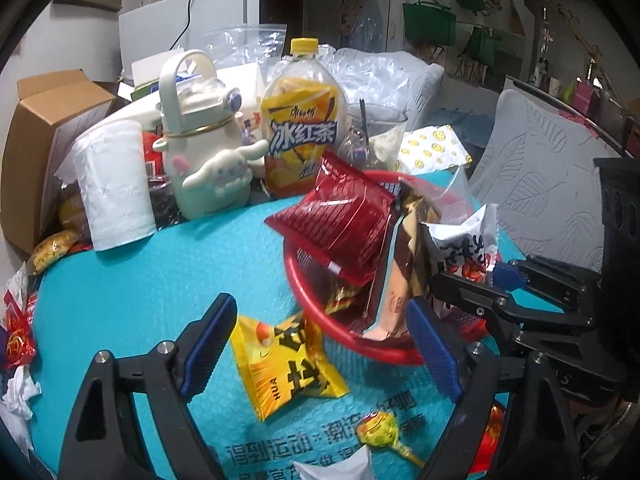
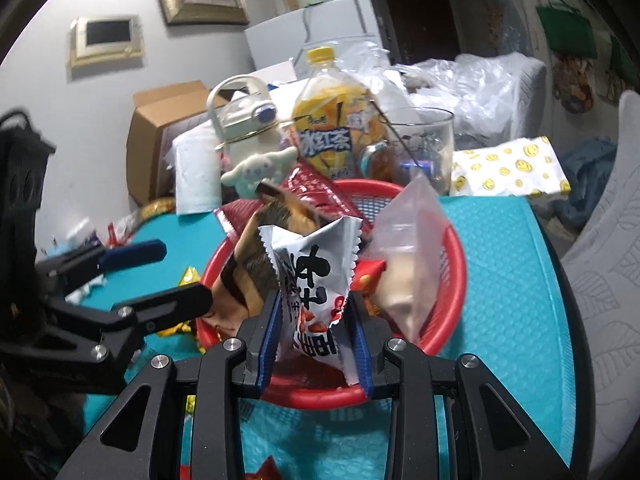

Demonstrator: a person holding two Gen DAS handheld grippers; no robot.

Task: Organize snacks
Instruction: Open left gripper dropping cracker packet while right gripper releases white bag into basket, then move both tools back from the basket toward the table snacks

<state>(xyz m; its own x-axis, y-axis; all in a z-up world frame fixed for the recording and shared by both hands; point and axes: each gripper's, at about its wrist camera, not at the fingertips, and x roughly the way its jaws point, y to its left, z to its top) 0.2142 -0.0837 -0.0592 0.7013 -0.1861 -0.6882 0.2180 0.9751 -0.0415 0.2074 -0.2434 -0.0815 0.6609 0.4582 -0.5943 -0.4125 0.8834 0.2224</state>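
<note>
A: State of both tools?

B: The right gripper [image 2: 316, 316] is clamped on the white peanut packet [image 2: 314, 276], held over the red basket [image 2: 452, 280]; the left gripper [image 1: 320, 344] stands wide apart, holding nothing, above the yellow snack packet [image 1: 286, 364] on the teal mat [image 1: 160, 280].

A: Handling characteristics?

B: Judged light, soft and crinkly; film likely slippery; contents crushable. Grip the yellow packet across a sealed edge; avoid squeezing the middle.

A: Obstructions?

B: Basket floor is hidden under the dark red pouch [image 1: 344, 224] and a brown packet [image 1: 404, 280]; the lollipop [image 1: 380, 430] is partly cut off; the right view is motion-blurred.
</note>
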